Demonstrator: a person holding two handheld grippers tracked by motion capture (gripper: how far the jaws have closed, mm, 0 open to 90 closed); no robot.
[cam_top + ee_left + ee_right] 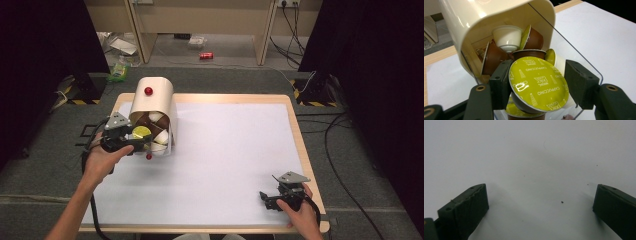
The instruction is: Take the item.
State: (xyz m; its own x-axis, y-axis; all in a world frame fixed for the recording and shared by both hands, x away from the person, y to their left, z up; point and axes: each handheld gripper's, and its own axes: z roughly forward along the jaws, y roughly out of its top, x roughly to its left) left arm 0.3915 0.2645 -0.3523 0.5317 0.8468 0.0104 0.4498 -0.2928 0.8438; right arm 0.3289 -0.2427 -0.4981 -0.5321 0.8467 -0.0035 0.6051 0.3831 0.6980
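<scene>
A cream capsule dispenser [155, 95] [486, 20] stands at the table's back left, its clear door [574, 50] swung open and down. Several coffee capsules lie inside, brown ones [494, 58] and a white one [507, 37]. My left gripper [140, 140] [537, 72] is at the dispenser's mouth, shut on a capsule with a yellow-green "Cappuccino" lid [141, 132] [539, 83]; both pads press its rim. My right gripper [265, 201] [540, 195] rests low over the table's front right, open, with bare white surface between its jaws.
The white table top [230, 150] [529, 150] stretches between the two hands. A red knob [148, 91] sits on the dispenser's top and a smaller one [148, 156] at the door's edge. Cables and a red can [206, 55] lie on the floor beyond.
</scene>
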